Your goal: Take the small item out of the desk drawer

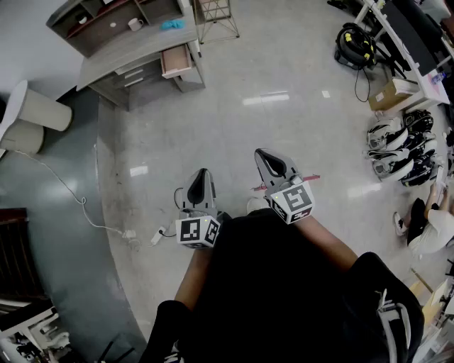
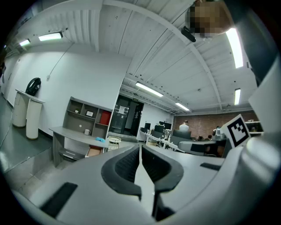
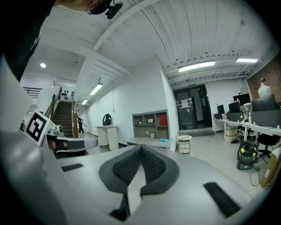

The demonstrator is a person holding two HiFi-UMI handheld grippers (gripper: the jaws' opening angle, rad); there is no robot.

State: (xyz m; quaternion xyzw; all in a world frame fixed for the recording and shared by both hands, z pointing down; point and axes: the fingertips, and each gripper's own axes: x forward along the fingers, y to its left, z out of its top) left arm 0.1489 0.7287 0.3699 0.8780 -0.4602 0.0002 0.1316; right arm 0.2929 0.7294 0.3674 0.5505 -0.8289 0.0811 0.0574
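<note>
Grey laminate covers the table [image 1: 135, 55] that stands far across the polished floor [image 1: 269, 127], well apart from both grippers. Its drawer [image 1: 175, 61] is pulled out at the end nearest a wire basket [image 1: 215, 17] and shows a pale wooden inside, but at this distance no small item can be made out in it. On the table top sit a white mug [image 1: 135, 24] and a blue thing [image 1: 172, 25], with open shelves [image 1: 106, 20] behind them. The left gripper [image 1: 201, 175] and the right gripper [image 1: 264, 156] are held side by side close to the person's body, pointing toward the table and touching nothing. Each gripper's own view shows its jaws pressed together with nothing between them. A white cable and power strip [image 1: 131, 234] lie on the floor to the left of the left gripper
</note>
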